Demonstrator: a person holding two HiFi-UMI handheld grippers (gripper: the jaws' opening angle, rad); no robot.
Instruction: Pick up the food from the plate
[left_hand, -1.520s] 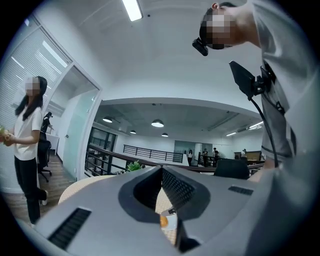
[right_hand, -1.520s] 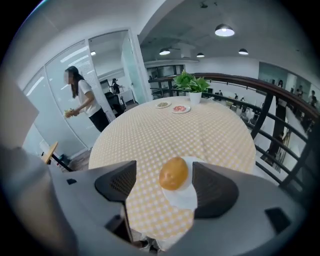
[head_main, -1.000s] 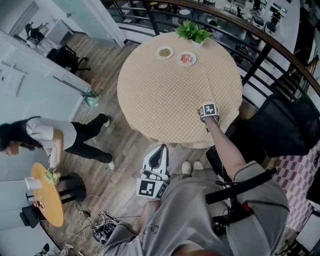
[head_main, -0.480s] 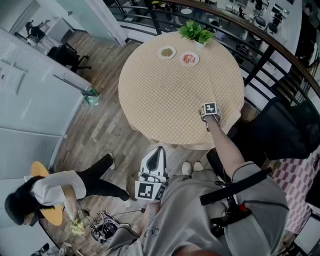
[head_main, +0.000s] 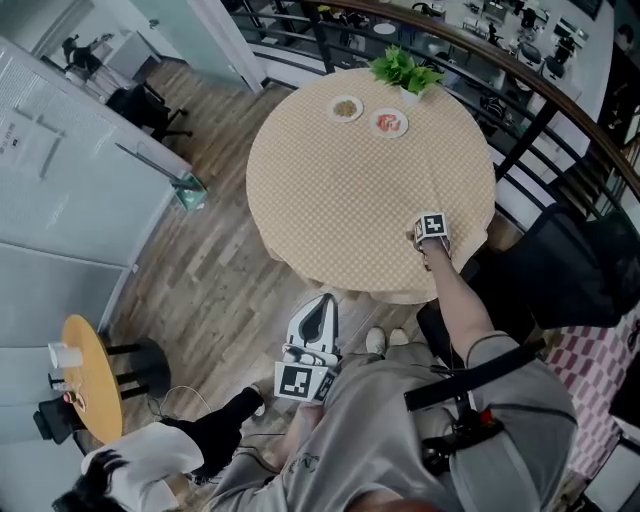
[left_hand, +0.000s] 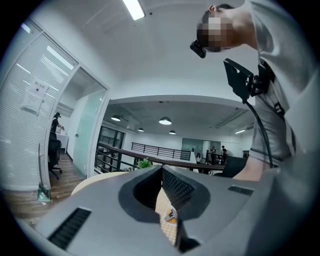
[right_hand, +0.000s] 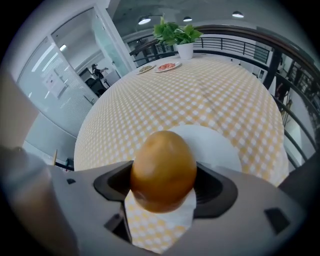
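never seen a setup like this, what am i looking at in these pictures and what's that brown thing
There is no robot here: a person holds a grasping tool in each hand. The head view comes from a camera on the person's head, looking down at a round table with a checked cloth. The other two pictures come from cameras riding on the tools, each looking along its own jaws. The left tool is shut and empty, held short of the table. The right tool points down at a white plate. A brown egg stands between its jaws, which have just been opening wide, so it looks not yet gripped. Across the table sit two small dishes and a potted plant.
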